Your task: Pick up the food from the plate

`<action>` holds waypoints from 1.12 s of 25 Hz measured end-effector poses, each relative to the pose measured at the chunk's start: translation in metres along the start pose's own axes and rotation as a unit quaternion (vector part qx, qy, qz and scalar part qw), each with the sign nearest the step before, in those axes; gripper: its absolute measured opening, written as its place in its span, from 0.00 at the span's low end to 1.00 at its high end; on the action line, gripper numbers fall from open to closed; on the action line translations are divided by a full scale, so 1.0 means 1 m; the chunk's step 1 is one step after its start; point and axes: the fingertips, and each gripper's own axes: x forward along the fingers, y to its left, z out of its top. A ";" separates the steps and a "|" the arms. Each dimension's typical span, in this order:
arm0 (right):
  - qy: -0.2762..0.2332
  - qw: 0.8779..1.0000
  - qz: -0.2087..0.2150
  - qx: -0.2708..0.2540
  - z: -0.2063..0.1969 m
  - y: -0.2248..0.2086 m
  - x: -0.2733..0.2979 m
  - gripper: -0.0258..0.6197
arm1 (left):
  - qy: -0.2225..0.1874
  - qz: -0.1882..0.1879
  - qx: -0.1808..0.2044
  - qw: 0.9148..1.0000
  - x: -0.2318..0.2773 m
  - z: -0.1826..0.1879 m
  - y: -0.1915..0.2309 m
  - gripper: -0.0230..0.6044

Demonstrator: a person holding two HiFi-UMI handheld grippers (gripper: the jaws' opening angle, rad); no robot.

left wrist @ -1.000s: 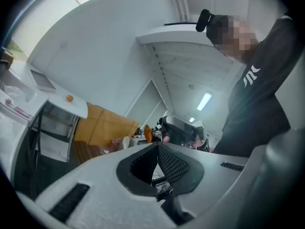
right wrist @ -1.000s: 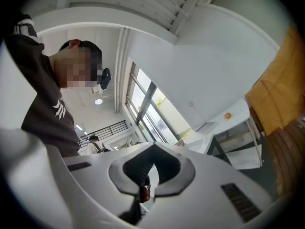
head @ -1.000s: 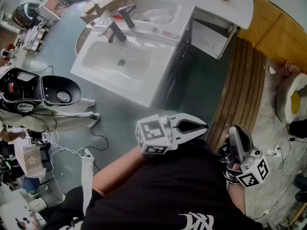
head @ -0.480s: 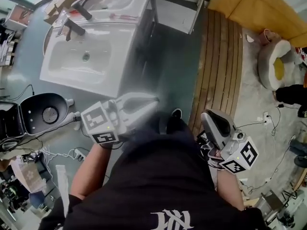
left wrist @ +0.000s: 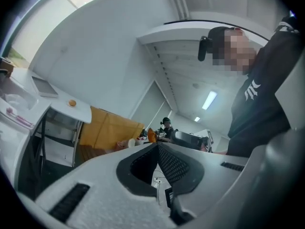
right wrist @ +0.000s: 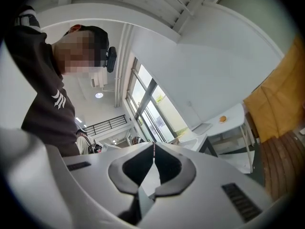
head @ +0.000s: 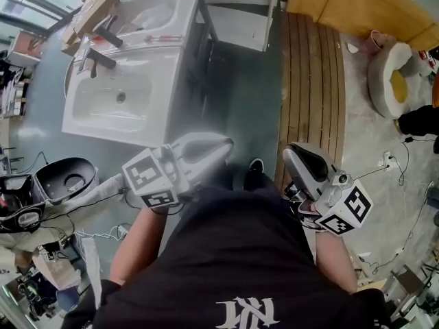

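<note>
A small orange piece of food (left wrist: 72,102) lies on a white tabletop (left wrist: 62,109), far off at the left of the left gripper view. The same food (right wrist: 222,119) shows small at the right of the right gripper view. The head view does not show it. I hold both grippers close to my torso, far from that table. My left gripper (head: 226,144) is shut with nothing between its jaws. My right gripper (head: 291,153) is shut and empty as well.
A white sink unit (head: 116,98) with black taps (head: 96,53) stands ahead on the left. Wooden floor boards (head: 312,81) run ahead on the right, beside an orange-yellow cabinet (head: 357,5) and a round cushion bed (head: 391,77). Cables and a black seat (head: 62,180) lie at the left.
The head view has swung, so the sink now sits further left and the table with the food has slid out at the top. Both grippers stay shut near my body.
</note>
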 end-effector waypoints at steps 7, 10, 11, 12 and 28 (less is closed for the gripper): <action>0.003 1.000 0.017 -0.014 0.006 -0.003 -0.024 0.05 | 0.000 -0.003 0.010 1.000 0.027 0.007 -0.018 0.04; -0.003 1.000 0.028 0.000 0.009 -0.009 -0.032 0.05 | 0.001 0.004 0.016 1.000 0.038 0.009 -0.022 0.04; -0.008 0.999 0.030 0.009 0.010 -0.013 -0.035 0.05 | 0.001 0.006 0.016 1.000 0.041 0.009 -0.022 0.04; -0.012 0.999 0.029 0.016 0.011 -0.017 -0.038 0.04 | 0.002 0.007 0.016 1.000 0.044 0.008 -0.022 0.04; 0.024 0.999 -0.024 -0.010 0.040 -0.109 0.022 0.05 | -0.013 -0.013 0.012 1.000 0.056 0.038 0.063 0.04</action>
